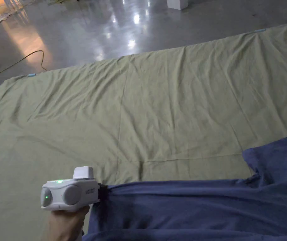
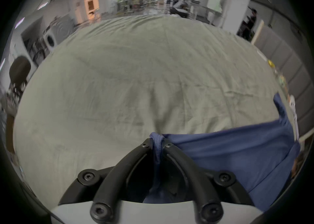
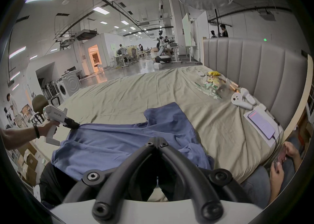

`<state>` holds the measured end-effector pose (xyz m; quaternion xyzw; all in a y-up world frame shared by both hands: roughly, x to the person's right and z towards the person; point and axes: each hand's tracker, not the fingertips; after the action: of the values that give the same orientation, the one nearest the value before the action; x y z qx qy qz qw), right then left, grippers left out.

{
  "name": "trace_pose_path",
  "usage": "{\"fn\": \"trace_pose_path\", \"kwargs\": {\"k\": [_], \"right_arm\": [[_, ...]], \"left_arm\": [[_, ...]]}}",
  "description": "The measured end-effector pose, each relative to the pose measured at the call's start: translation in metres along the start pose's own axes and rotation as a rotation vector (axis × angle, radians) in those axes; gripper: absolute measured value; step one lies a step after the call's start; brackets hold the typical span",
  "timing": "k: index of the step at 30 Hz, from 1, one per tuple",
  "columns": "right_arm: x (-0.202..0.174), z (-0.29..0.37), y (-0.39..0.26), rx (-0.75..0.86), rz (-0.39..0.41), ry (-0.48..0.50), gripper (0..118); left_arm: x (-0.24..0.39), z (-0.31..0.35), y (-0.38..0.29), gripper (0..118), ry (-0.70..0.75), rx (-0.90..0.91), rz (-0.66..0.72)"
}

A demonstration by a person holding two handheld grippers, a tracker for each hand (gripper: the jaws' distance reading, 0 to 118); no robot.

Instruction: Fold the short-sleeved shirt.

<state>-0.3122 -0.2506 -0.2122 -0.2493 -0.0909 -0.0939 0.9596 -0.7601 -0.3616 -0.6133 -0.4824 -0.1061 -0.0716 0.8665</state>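
Note:
A blue short-sleeved shirt (image 1: 196,207) lies spread along the near edge of a bed, one sleeve (image 1: 274,157) pointing away from me. My left gripper (image 1: 102,190) is at the shirt's left corner. In the left gripper view its jaws (image 2: 157,142) are shut on a bunched blue edge of the shirt (image 2: 229,153). The right gripper view shows this left gripper (image 3: 75,125) pulling that corner taut. My right gripper (image 3: 157,141) hovers over the shirt (image 3: 119,142) near its middle, jaws shut tip to tip with no cloth seen between them.
An olive sheet (image 1: 139,119) covers the bed, bare beyond the shirt. By the grey headboard (image 3: 246,67) lie a phone (image 3: 261,124), white controllers (image 3: 241,100) and a plastic bag (image 3: 210,81). A seated person's hands (image 3: 280,159) are at the bed's right corner. Shiny floor (image 1: 92,28) lies beyond.

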Motion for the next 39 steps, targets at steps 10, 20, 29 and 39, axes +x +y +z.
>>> {"fn": "trace_pose_path", "kwargs": {"k": [10,20,29,39], "right_arm": [[0.076,-0.192,0.078,-0.348,-0.048,-0.044,89],[0.082,-0.299,0.05,-0.539,0.186,-0.179,75],[0.078,-0.272,0.073,-0.401,0.084,-0.087,1],[0.07,-0.115,0.069,-0.207,0.005,-0.038,1]], "left_arm": [[0.018,-0.02,0.01,8,0.054,-0.111,-0.082],[0.023,-0.011,0.012,8,0.035,-0.142,-0.083],[-0.011,0.047,0.02,6,-0.111,0.093,0.141],[-0.027,0.181,-0.069,6,-0.203,0.321,0.117]]}}
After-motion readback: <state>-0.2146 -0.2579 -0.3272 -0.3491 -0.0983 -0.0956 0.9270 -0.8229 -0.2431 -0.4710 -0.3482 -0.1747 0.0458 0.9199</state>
